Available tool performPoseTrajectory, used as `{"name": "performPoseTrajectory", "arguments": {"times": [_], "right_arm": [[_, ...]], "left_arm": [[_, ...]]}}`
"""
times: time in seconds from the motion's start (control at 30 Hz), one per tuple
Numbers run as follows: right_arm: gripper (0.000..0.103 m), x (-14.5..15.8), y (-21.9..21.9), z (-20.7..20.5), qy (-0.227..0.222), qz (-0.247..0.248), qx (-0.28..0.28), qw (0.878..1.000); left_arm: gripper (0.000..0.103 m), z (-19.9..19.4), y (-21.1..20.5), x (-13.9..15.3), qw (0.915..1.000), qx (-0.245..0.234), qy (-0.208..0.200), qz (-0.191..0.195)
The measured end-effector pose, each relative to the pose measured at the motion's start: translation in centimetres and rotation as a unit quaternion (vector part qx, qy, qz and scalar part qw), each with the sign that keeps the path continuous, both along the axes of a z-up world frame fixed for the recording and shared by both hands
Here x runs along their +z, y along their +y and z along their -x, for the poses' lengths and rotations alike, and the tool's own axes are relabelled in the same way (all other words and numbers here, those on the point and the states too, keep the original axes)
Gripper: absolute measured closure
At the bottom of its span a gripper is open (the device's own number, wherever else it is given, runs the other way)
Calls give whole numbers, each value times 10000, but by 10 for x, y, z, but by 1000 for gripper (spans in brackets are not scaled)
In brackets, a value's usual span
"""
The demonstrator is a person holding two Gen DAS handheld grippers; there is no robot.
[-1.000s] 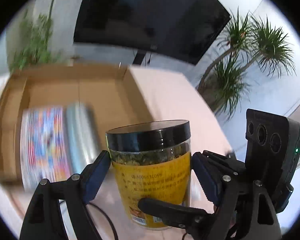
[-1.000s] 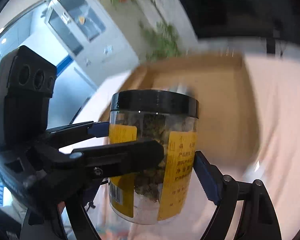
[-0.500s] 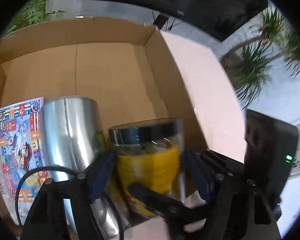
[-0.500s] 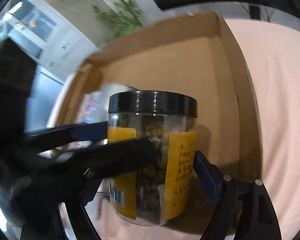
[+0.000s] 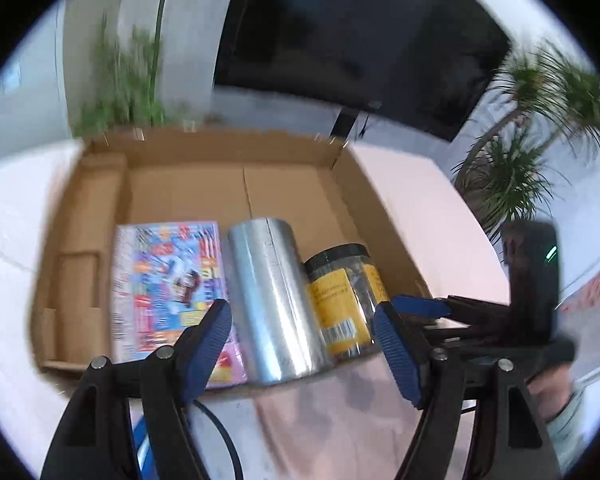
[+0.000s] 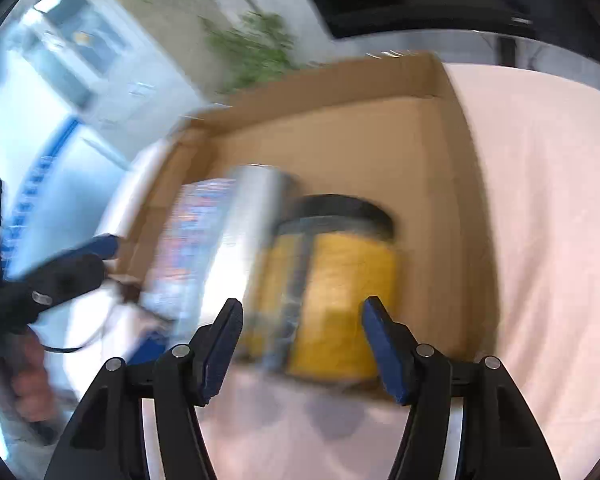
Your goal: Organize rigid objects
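A clear jar [image 5: 342, 300] with a black lid and yellow label stands in the near right corner of an open cardboard box [image 5: 236, 152]. It also shows, blurred, in the right wrist view [image 6: 332, 288]. A silver cylinder [image 5: 270, 300] lies just left of it, and a colourful flat packet [image 5: 166, 284] lies further left. My left gripper [image 5: 302, 350] is open and empty, short of the box's near edge. My right gripper [image 6: 302, 344] is open and empty in front of the jar; it also shows at the right of the left wrist view [image 5: 420, 306].
The box sits on a pink tablecloth [image 5: 416, 208]. Its far half is bare cardboard [image 5: 236, 192]. A dark screen [image 5: 360, 36] and potted plants [image 5: 516, 160] stand behind the table. The cloth extends to the right of the box [image 6: 540, 220].
Both grippers held the jar over the box a second ago. Now the jar stands in the box, and both grippers have opened and pulled back from it.
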State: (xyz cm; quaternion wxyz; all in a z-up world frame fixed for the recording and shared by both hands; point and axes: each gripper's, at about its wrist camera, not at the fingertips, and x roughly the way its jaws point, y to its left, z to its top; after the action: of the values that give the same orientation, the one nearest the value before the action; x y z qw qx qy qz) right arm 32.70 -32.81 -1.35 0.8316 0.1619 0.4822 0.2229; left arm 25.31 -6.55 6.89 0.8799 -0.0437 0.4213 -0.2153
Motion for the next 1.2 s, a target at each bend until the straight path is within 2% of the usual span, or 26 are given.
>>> {"name": "performPoseTrajectory", "arguments": {"times": [0.03,0.07,0.1,0.13,0.17,0.2,0.23,0.27,0.33,0.4,0.43,0.5,0.6,0.63,0.7,0.77,0.8,0.83,0.9,0.93,1.0,1.07,1.1,1.13,1.17,1.2], "right_arm": [[38,11,-4,15,-237,-245,194,9992],[24,24,-12,40,-646,-121,164,9977],[9,31,-20,59,-992,132,-29,9950],[5,35,-35,84,-1364,499,-382,9887],[4,32,-51,104,-1549,897,-746,9810],[6,22,-63,115,-1455,1183,-967,9775],[11,1,-78,121,-979,1345,-1070,9802],[28,-18,-87,121,-585,1369,-1118,9825],[48,-53,-98,121,-47,1587,-1236,9795],[57,-73,-96,123,174,1551,-1118,9814],[58,-70,-88,126,87,1697,-1053,9798],[61,-58,-68,143,-283,2005,-542,9778],[61,-44,-42,178,-846,1895,852,9745],[61,-43,-34,185,-934,1886,1192,9703],[61,-37,-23,202,-1271,2157,1995,9474],[62,-31,-34,212,-1357,2511,2030,9367],[62,-20,-43,215,-1460,2657,1840,9350],[61,-11,-52,218,-1556,2727,1618,9355],[59,4,-72,226,-1645,2493,1266,9459],[59,10,-87,232,-1602,2153,1134,9566],[59,13,-110,242,-1312,1701,861,9729],[58,7,-120,256,-974,1537,541,9818],[58,4,-125,258,-801,1264,242,9884],[54,-2,-128,254,-570,833,-79,9949],[47,-6,-137,256,-338,437,-367,9978],[42,-12,-143,257,-155,111,-639,9978]], "left_arm": [[25,16,0,3,9997,-22,-234,-59],[15,39,-4,5,9985,-76,-516,-188],[12,50,-3,4,9972,-166,-669,-280],[11,64,-9,0,9955,-292,-798,-412],[11,70,-12,-4,9947,-384,-806,-505],[11,75,-18,-12,9941,-544,-728,-592],[11,79,-21,-20,9938,-685,-625,-617],[11,81,-26,-29,9936,-825,-511,-579],[11,86,-29,-39,9928,-1045,-397,-430],[11,90,-39,-44,9897,-1323,-406,-369],[11,93,-46,-44,9876,-1463,-432,-371],[11,98,-57,-45,9814,-1804,-512,-403],[11,101,-76,-51,9655,-2437,-690,-608],[11,103,-85,-56,9587,-2660,-694,-724],[12,99,-103,-76,9427,-3121,-549,-1043],[15,96,-119,-103,9306,-3451,-127,-1216],[23,95,-127,-117,9235,-3616,133,-1270],[24,93,-133,-128,9179,-3724,320,-1333],[32,91,-146,-142,9108,-3855,458,-1402],[34,89,-150,-145,9084,-3929,557,-1313],[50,86,-154,-148,8991,-4154,883,-1063],[51,96,-155,-147,8803,-4537,1066,-884],[53,104,-155,-143,8697,-4755,1024,-838],[53,109,-154,-137,8661,-4846,925,-806],[53,107,-154,-129,8716,-4771,804,-788],[53,101,-154,-122,8810,-4608,766,-744]]}}
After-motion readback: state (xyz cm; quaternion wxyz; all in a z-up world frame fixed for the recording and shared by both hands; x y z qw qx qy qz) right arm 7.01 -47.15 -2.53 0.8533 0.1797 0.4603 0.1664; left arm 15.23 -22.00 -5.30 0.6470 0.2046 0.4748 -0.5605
